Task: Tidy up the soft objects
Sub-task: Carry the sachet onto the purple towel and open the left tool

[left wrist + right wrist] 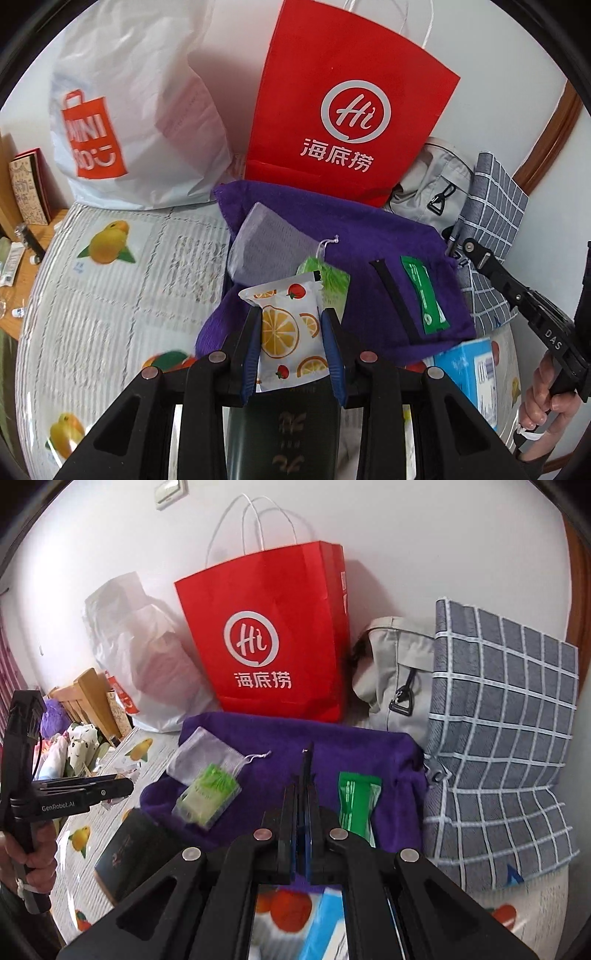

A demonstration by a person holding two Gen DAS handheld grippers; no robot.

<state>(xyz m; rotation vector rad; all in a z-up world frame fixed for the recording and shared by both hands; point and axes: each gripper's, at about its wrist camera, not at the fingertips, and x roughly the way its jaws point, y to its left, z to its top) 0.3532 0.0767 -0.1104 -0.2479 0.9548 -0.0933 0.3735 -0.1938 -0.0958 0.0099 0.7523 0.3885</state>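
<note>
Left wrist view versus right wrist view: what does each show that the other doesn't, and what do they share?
Only the left wrist view shows the fruit-print packet clamped in the left gripper, and the black strap lying on the purple cloth.

Only the right wrist view shows the right gripper from behind, shut with nothing between its fingers, and the wall switch.

Both show the red paper bag, the white plastic bag, the green packet, the mesh pouch, the grey bag and the checked cloth.
</note>
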